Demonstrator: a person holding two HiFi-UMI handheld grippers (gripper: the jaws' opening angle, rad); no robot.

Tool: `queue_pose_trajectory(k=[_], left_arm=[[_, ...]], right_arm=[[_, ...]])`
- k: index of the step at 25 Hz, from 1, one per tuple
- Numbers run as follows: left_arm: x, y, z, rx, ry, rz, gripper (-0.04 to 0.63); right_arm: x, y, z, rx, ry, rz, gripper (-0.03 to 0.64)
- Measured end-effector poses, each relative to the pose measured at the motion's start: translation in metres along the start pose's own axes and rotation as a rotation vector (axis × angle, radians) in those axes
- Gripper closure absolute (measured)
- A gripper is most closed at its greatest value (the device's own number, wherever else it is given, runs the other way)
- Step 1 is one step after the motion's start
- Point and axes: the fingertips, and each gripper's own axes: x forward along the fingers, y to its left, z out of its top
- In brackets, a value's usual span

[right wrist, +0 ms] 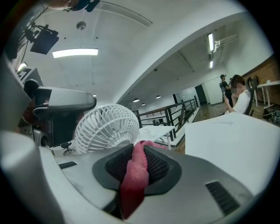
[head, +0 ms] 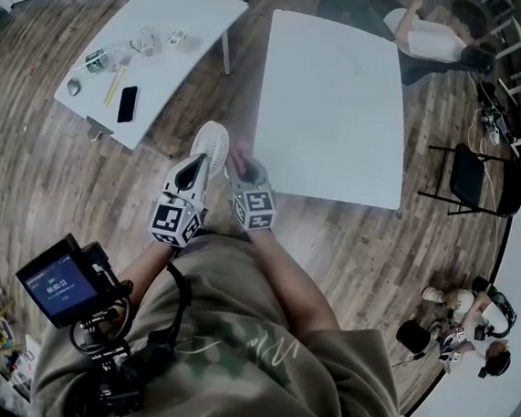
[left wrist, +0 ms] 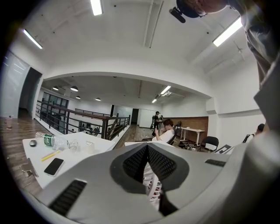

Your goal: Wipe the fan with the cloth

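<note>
In the head view both grippers are held up in the air close together, just off the near edge of the large white table. My left gripper is shut on the small white fan; its round grille stands up beyond the jaws. In the left gripper view a strip of the white fan grille shows pinched between the shut jaws of the left gripper. My right gripper is shut on a pink cloth. In the right gripper view the cloth hangs from the right gripper, just right of the fan.
A smaller white table at the left carries a black phone, a yellow pencil, a bottle and cups. A person sits beyond the large table. A black chair stands at the right. Wooden floor lies below.
</note>
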Motion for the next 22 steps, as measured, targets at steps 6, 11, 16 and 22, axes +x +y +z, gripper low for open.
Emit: queue_pose_trajectory(k=[6,11,16,22], left_arm=[[-0.001,-0.005,0.0,-0.005,-0.008,-0.016,0.575],[0.0,-0.006,0.0,-0.016,-0.011,-0.015,0.575],[-0.001,-0.008,-0.001,-0.014,-0.01,-0.015,0.575],[-0.006,0.002,0.001,-0.024,-0.019,0.019,0.575]], right_arm=[[-0.002,0.001,-0.001,-0.043,0.005,-0.014,0.516],[-0.002,0.0,-0.001,-0.076,0.005,-0.025,0.515],[-0.002,0.0,-0.002,-0.096,0.007,-0.028,0.515],[-0.001,0.003,-0.004,-0.094,0.013,-0.027,0.515]])
